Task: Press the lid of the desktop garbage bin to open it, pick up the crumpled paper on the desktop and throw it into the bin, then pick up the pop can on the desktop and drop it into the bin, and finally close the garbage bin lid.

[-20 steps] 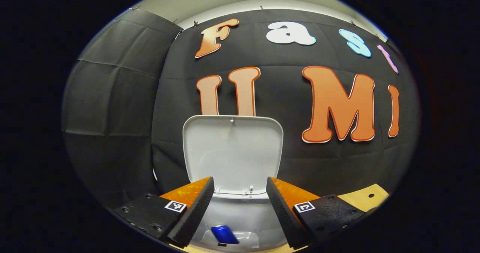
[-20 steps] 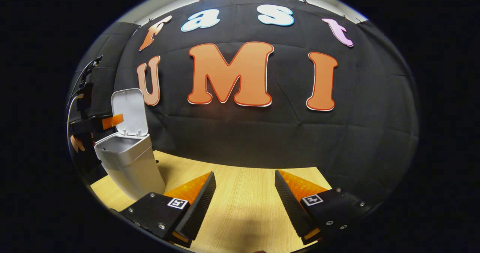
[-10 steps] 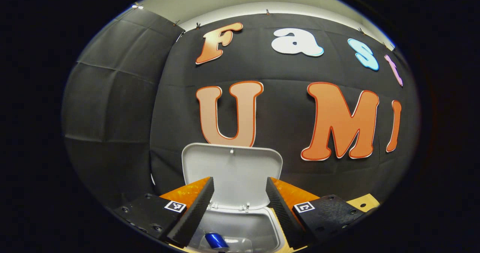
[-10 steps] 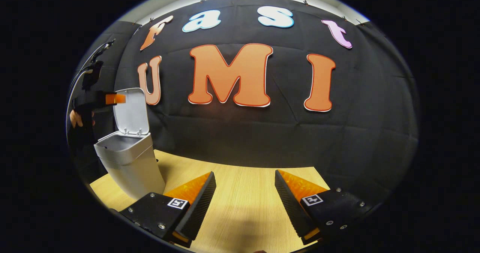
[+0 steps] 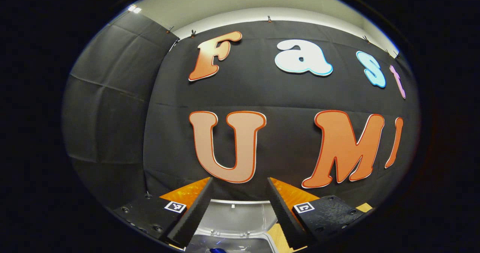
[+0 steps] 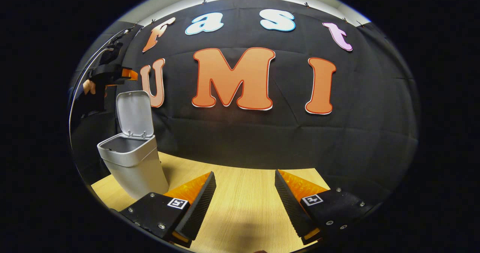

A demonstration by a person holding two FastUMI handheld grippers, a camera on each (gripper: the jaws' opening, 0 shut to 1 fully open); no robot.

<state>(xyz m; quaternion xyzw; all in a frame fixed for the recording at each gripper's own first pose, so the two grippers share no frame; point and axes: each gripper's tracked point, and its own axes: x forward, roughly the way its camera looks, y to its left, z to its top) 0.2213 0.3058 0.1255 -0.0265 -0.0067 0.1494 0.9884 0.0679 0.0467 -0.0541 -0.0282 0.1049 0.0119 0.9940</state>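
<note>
The garbage bin [image 6: 132, 163] stands at the left end of the wooden desktop [image 6: 243, 208], close to the black cloth wall [image 6: 262, 140]. Its lid [image 6: 134, 113] is hinged up at the back, nearly upright, and the mouth is open.

In the right gripper view, the left gripper [image 6: 125, 74] hangs in the air above the top edge of the raised lid, apart from it, held by a hand [image 6: 89, 87]. In the left gripper view, its fingers [image 5: 197, 211] stand apart with nothing between them; the lid's rim [image 5: 240, 201] shows just below, and a small blue bit of the pop can [image 5: 216, 250] lies inside the bin at the bottom edge.

The right gripper [image 6: 245, 204] hovers low over the desktop, well right of the bin, jaws spread and holding nothing. Bare wood runs from its fingers to the back edge at the wall.
</note>
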